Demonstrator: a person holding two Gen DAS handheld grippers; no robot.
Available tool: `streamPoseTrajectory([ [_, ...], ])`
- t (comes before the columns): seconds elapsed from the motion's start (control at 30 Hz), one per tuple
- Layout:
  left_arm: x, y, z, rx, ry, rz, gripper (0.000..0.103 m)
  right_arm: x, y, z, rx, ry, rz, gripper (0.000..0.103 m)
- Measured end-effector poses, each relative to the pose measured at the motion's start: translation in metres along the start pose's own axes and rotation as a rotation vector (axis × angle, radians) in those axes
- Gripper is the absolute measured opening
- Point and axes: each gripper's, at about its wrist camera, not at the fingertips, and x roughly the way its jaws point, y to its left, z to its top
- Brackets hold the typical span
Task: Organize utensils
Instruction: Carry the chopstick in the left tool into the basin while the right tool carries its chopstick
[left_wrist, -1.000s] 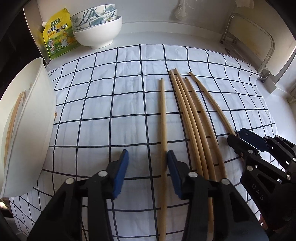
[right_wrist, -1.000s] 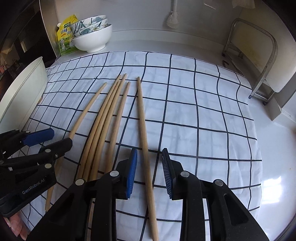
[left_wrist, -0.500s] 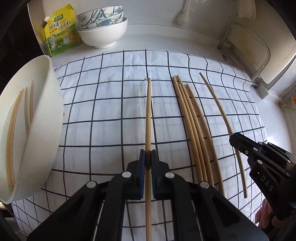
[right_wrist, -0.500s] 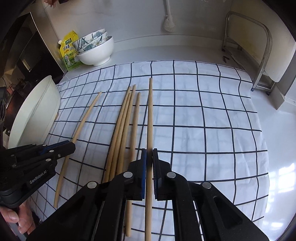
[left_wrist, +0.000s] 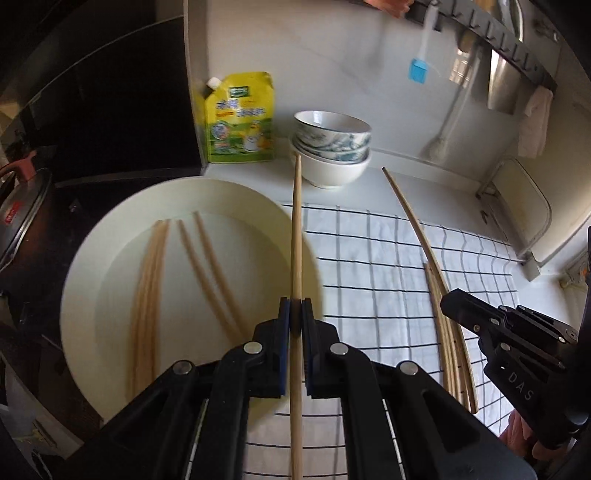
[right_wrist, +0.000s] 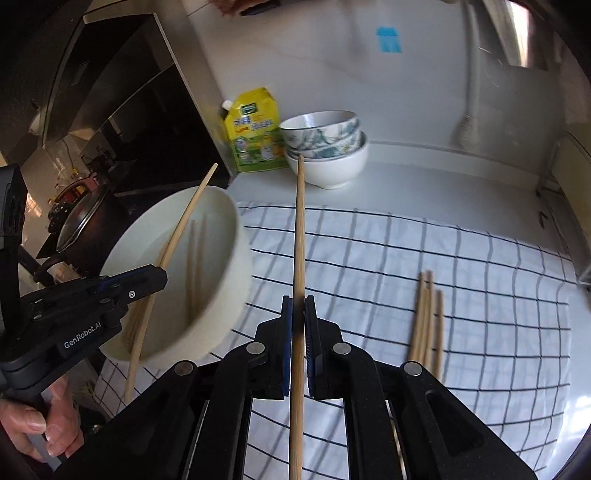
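My left gripper (left_wrist: 295, 314) has its jaws clamped on one chopstick (left_wrist: 296, 236) above the white bowl's (left_wrist: 85, 295) rim. My right gripper (right_wrist: 298, 314) grips another chopstick (right_wrist: 299, 236) over the checked cloth (right_wrist: 480, 295). Loose chopsticks (right_wrist: 426, 317) lie farther off on it, on the worktop (right_wrist: 461, 177).

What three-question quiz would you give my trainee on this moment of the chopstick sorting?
1. True or false: the left claw is open and empty.
2. Where do the uncollected chopsticks lie? A) on the checked cloth; B) in the stacked bowls; C) on the stove.
3. What does the right claw grip?

Key
1. False: it is shut on one chopstick, over the white dish.
2. A.
3. A single chopstick.
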Motion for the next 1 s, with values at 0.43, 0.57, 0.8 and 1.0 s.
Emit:
streamPoseTrajectory([
  [0.43,0.029,0.121,0.008,-0.102,0.044,0.121,0.007,0.090,0.113,0.045,-0.116,0.084,0.080,0.006],
  [0.57,0.043,0.134,0.007,-0.097,0.075,0.107,0.007,0.114,0.124,0.045,-0.103,0.129,0.080,0.006],
  [0.8,0.074,0.143,0.001,-0.089,0.149,0.096,0.007,0.146,0.130,0.036,-0.080,0.210,0.055,0.006],
  [1.0,0.083,0.149,-0.003,-0.083,0.179,0.091,0.008,0.157,0.129,0.032,-0.065,0.239,0.040,0.006],
])
